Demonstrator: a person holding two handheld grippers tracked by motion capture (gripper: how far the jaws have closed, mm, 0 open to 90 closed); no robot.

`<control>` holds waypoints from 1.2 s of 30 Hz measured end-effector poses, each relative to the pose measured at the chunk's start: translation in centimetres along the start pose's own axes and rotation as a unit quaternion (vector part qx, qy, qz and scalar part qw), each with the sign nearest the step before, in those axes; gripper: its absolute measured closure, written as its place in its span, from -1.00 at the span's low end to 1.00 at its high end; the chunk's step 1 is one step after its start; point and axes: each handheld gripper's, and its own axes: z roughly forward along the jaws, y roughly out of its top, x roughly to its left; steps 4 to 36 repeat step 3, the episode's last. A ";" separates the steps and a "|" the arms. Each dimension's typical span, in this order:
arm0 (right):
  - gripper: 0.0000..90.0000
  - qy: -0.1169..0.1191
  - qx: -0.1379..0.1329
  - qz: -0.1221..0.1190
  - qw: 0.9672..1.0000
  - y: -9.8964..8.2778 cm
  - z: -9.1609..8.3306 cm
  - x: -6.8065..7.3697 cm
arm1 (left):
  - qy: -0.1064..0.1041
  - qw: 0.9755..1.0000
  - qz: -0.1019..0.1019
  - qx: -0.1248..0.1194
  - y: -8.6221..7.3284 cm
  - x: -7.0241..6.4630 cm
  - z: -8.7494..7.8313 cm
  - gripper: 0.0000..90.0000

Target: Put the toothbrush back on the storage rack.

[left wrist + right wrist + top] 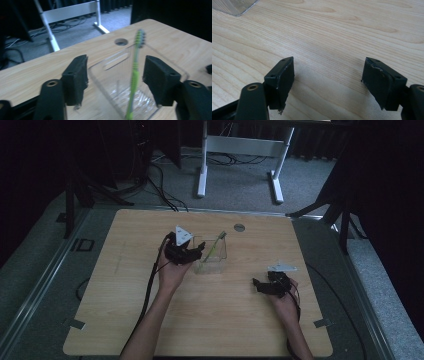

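Left gripper [115,80], jaws wide open, faces a clear plastic box [140,82] holding a green toothbrush [135,75]; right gripper [327,82] gapes empty over the pale wooden table [332,30]

The left gripper [199,251], held in the left hand [172,272] with its forearm rising from 6 o'clock, points toward 3 o'clock with jaws wide apart, while the right gripper [256,285], in the right hand [285,301], points toward 9 o'clock, jaws likewise spread.

wooden table [225,320], white desk frame [240,145], floor cables [160,185]
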 end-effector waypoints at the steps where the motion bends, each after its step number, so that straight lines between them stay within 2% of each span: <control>1: -0.43 0.000 0.000 0.000 1.000 0.0 0.0 0.0 | 0.007 1.000 -0.014 -0.001 -0.7 0.9 -0.5 -0.24; 2: -0.43 0.000 0.000 0.000 1.000 0.0 0.0 0.0 | 0.016 1.000 -0.020 0.000 -1.2 1.3 -0.7 -0.27; 36: -0.43 0.000 0.000 0.000 1.000 0.0 0.0 0.0 | 0.016 1.000 -0.020 0.000 -1.2 1.3 -0.7 -0.29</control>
